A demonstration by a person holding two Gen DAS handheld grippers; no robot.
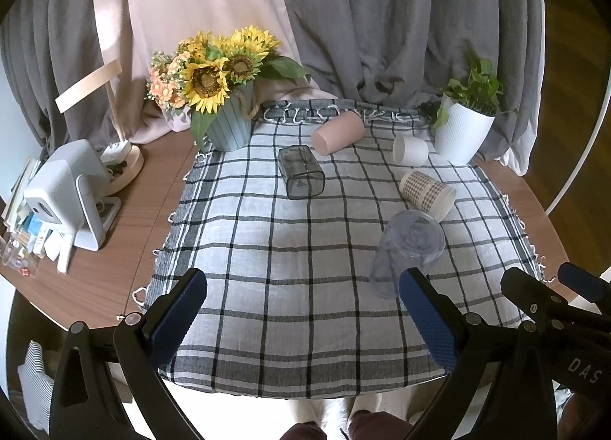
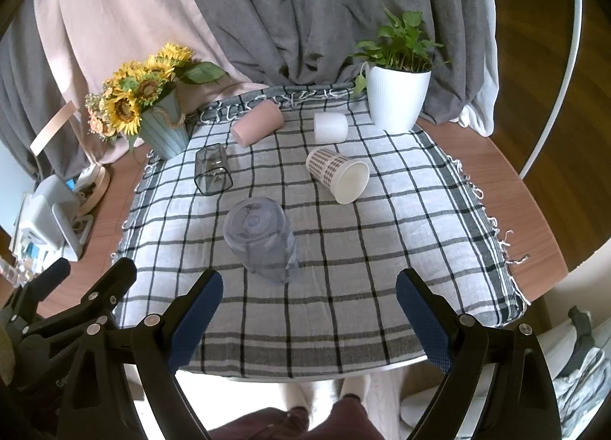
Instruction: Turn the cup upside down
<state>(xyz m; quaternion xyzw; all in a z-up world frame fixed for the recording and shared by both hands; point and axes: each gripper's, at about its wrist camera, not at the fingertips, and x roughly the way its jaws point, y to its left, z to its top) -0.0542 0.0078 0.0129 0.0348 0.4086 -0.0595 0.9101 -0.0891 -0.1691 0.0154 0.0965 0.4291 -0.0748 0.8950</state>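
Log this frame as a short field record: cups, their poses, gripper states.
surface: checked grey-white cloth on round wooden table
upside down: clear plastic tumbler; small white cup
on side: pink cup; dark square glass; patterned paper cup
left gripper: open, empty
right gripper: open, empty

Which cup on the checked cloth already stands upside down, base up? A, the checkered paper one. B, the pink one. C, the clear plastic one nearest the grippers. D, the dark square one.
C: the clear plastic cup stands with its closed base on top and its mouth on the cloth, while the pink cup, checkered paper cup and dark square cup lie on their sides.
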